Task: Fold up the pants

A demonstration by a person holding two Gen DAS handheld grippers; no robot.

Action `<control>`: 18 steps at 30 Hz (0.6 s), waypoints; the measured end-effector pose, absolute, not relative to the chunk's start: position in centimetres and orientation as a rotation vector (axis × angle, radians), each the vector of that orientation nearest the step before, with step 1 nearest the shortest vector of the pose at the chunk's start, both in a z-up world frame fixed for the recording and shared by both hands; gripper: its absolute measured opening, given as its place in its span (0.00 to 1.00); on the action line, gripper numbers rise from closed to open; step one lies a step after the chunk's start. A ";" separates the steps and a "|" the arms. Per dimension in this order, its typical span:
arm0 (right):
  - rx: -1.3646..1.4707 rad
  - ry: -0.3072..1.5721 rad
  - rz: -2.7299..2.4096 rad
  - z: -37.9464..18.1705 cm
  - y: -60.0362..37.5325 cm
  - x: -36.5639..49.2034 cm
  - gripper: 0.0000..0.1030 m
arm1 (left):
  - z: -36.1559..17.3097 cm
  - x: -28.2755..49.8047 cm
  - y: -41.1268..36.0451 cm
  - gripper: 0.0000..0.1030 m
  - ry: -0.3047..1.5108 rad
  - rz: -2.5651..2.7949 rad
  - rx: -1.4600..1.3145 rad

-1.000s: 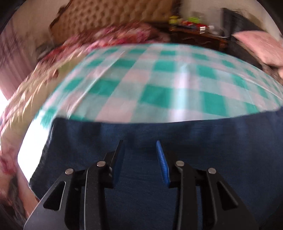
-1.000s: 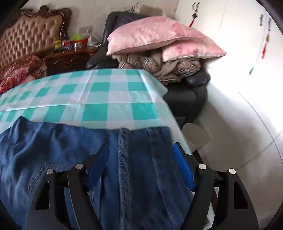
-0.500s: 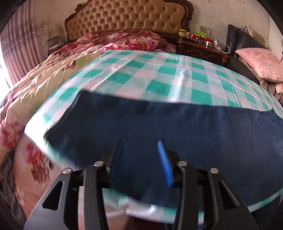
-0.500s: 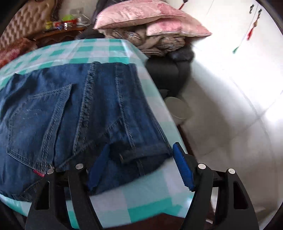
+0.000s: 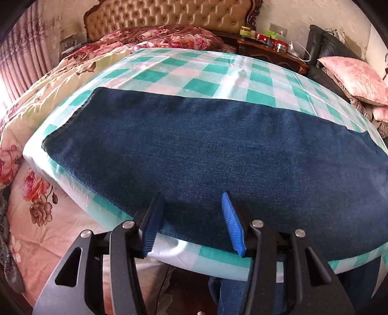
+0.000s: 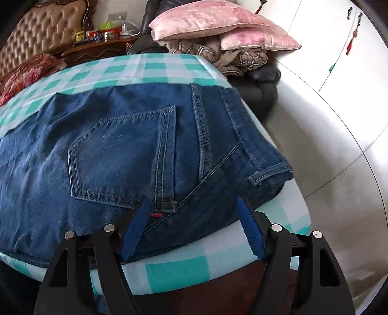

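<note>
**Jeans flat on checked table, both grippers open at near edge**

Dark blue jeans (image 5: pixel 218 150) lay spread lengthwise across a table covered in a green-and-white checked cloth (image 5: pixel 194 70). In the left wrist view, only plain denim of the leg end showed, reaching almost to the table's left end. The left gripper (image 5: pixel 192 223) was at the near edge, jaws apart, nothing between them, blue pads (image 5: pixel 232 230) over the denim's near border. In the right wrist view the waist end showed: back pocket (image 6: pixel 126 155), seat seam, small red tab (image 6: pixel 156 214), waistband at the table's right end. The right gripper (image 6: pixel 191 230) was also spread wide and empty, hovering at the near edge by the pocket corner. Pink pillows (image 6: pixel 218 21) were stacked on a dark chair beyond the table; a tufted headboard (image 5: pixel 169 14) stood behind.
</note>
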State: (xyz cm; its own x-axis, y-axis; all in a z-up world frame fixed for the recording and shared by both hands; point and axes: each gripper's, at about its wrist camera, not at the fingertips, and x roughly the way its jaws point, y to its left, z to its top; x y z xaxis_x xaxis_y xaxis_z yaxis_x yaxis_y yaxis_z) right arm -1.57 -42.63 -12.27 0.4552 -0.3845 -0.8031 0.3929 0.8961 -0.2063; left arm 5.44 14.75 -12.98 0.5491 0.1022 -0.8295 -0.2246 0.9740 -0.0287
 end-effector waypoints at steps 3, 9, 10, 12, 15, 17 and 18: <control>0.011 0.994 -0.475 -12.7 -42.6 -1.6 0.67 | -12.9 5.5 14.7 0.50 0.977 0.196 -0.130; -0.004 0.990 -0.477 -13.0 -42.4 -2.0 0.67 | -12.4 5.6 15.2 0.51 0.982 0.234 -0.146; -0.005 0.990 -0.476 -13.1 -42.3 -2.0 0.67 | -12.4 5.8 15.4 0.51 0.988 0.242 -0.144; -0.003 0.990 -0.472 -13.1 -42.4 -2.1 0.67 | -12.5 6.1 15.6 0.50 1.004 0.258 -0.137; 0.003 0.993 -0.470 -13.1 -42.4 -2.2 0.67 | -12.6 6.3 15.9 0.51 1.012 0.262 -0.140; -0.003 0.990 -0.472 -13.1 -42.4 -2.2 0.67 | -12.6 6.3 15.8 0.52 1.012 0.268 -0.131; -0.005 0.990 -0.473 -13.1 -42.3 -2.2 0.67 | -12.6 6.3 15.8 0.52 1.013 0.268 -0.131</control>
State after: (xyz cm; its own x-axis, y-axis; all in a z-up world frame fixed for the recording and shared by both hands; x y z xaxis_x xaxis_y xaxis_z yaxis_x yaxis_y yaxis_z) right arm -2.19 -42.31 -13.13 0.4562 -0.3859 -0.8019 0.3812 0.8990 -0.2157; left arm 6.34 15.77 -12.62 0.4998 0.1605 -0.8511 -0.2815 0.9594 0.0157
